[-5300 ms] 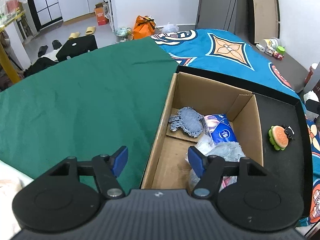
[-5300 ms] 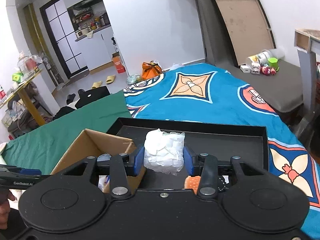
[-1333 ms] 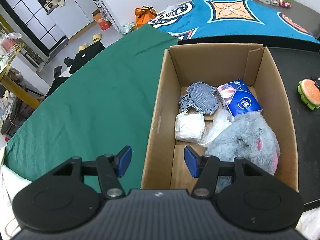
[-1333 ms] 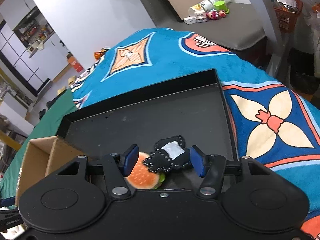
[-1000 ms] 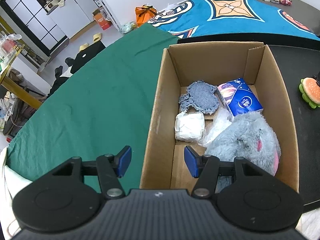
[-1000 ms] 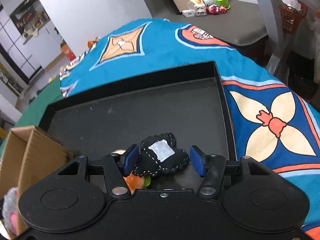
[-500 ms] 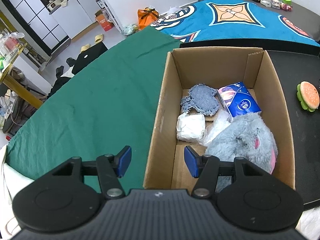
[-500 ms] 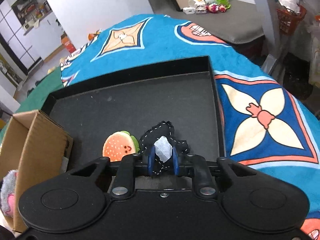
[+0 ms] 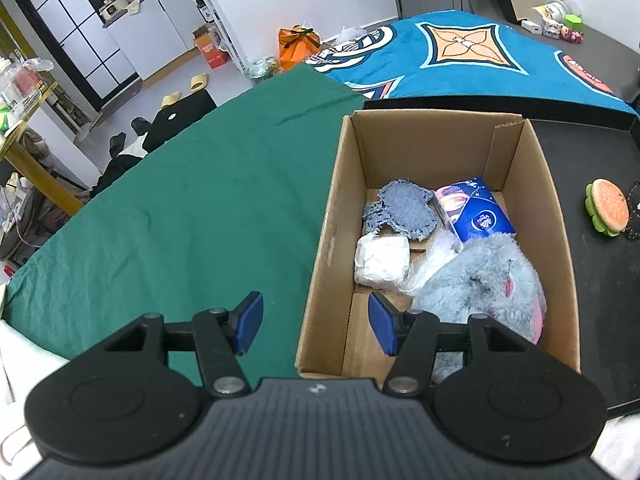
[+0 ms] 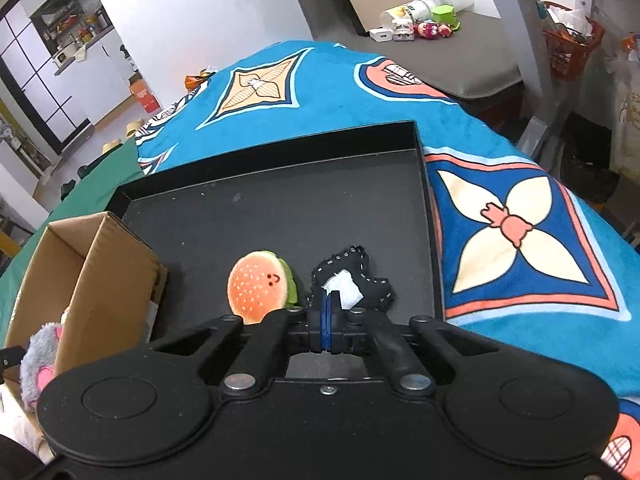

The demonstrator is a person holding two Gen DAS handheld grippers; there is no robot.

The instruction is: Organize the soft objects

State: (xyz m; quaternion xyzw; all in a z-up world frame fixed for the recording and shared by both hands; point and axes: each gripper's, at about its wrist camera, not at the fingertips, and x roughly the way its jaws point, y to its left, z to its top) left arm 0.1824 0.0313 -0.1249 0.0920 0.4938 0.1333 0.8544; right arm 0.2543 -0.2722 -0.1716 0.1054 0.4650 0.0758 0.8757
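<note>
Right hand-held gripper (image 10: 327, 316) pinching stitched black felt patch (image 10: 352, 280)

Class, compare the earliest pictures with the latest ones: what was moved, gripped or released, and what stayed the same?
The white bundle, once held in the right claw, now lies in the cardboard box. That claw then moved over the black tray and closed on the black felt piece. The left claw stayed open and empty; the burger toy remains on the tray.
</note>
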